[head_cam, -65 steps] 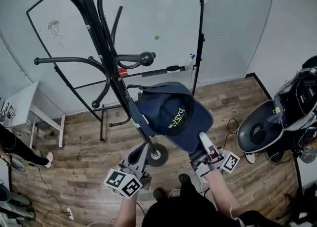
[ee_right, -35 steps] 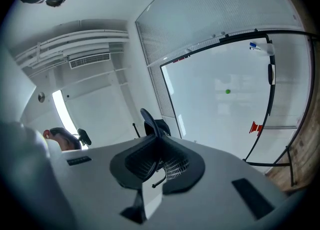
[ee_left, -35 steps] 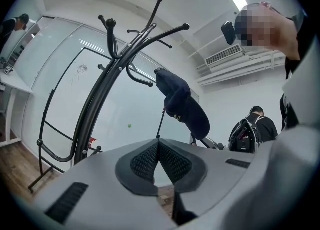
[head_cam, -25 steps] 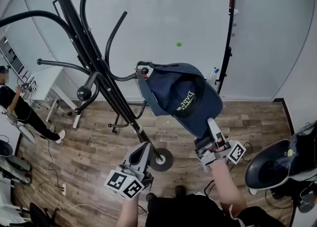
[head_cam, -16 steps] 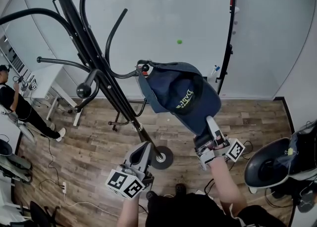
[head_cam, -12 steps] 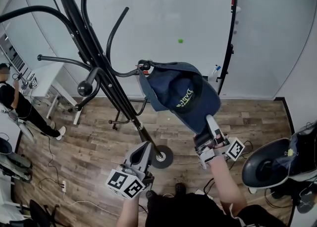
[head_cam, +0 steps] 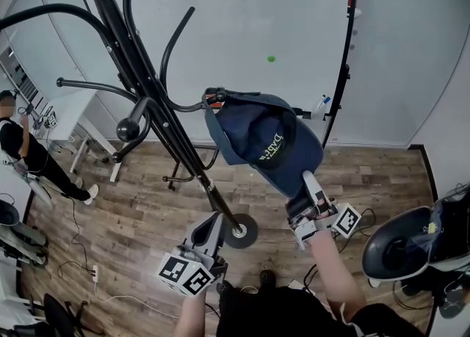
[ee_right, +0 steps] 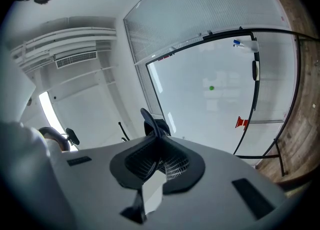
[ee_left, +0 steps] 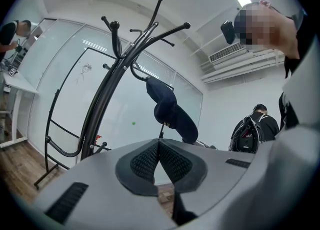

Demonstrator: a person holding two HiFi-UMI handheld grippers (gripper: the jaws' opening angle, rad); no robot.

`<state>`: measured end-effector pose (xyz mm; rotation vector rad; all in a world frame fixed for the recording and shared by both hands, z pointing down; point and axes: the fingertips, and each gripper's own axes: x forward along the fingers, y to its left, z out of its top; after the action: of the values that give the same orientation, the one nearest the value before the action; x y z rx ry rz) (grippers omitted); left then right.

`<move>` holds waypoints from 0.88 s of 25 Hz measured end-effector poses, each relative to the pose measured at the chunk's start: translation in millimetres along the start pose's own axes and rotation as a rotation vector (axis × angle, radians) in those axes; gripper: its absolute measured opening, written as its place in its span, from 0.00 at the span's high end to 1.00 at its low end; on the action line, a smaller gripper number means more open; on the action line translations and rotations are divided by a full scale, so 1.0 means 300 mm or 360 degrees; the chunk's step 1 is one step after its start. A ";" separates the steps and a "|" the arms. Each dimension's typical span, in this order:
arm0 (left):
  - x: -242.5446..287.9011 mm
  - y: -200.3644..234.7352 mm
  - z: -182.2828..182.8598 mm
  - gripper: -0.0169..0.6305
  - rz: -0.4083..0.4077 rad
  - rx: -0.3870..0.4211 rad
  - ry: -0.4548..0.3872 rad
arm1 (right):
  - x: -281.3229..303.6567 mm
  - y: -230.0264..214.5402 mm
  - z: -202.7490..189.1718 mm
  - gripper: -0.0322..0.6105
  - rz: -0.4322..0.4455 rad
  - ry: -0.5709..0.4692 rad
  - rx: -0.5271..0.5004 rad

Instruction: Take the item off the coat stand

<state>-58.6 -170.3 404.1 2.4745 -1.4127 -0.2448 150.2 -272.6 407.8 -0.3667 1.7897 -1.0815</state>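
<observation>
A navy cap (head_cam: pixel 261 137) with yellow lettering hangs by its back from a curved hook of the black coat stand (head_cam: pixel 150 86). My right gripper (head_cam: pixel 302 181) reaches up from below and is shut on the cap's brim. In the right gripper view the brim's thin dark edge (ee_right: pixel 150 120) runs between the pressed pads. My left gripper (head_cam: pixel 213 219) is held low near the stand's round base (head_cam: pixel 240 231), shut with nothing in it. In the left gripper view the cap (ee_left: pixel 169 111) and the stand (ee_left: pixel 116 68) rise beyond the shut jaws (ee_left: pixel 158 143).
A whiteboard on a black frame (head_cam: pixel 344 56) stands behind the stand. A person (head_cam: pixel 18 148) stands by a white desk (head_cam: pixel 77 126) at the left. A black chair (head_cam: pixel 400 244) sits at the right. Another person with a backpack (ee_left: pixel 249 134) is in the left gripper view.
The right gripper has shifted slightly left with the brim, tilting the cap a little. The cap's back stays at the hook. The left gripper has hardly moved.
</observation>
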 end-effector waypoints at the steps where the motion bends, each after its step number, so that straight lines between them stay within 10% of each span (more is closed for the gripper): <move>1: 0.001 0.003 -0.001 0.95 0.0001 -0.0002 0.0002 | 0.002 -0.005 -0.004 0.88 -0.0004 0.0004 0.0003; 22: -0.004 0.012 0.007 0.95 0.0038 -0.0003 -0.0008 | 0.039 -0.132 -0.126 0.88 -0.0129 0.0164 0.0092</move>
<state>-62.7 -171.3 403.2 2.4554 -1.4422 -0.2472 103.9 -283.2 437.7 -0.3566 1.8432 -1.2262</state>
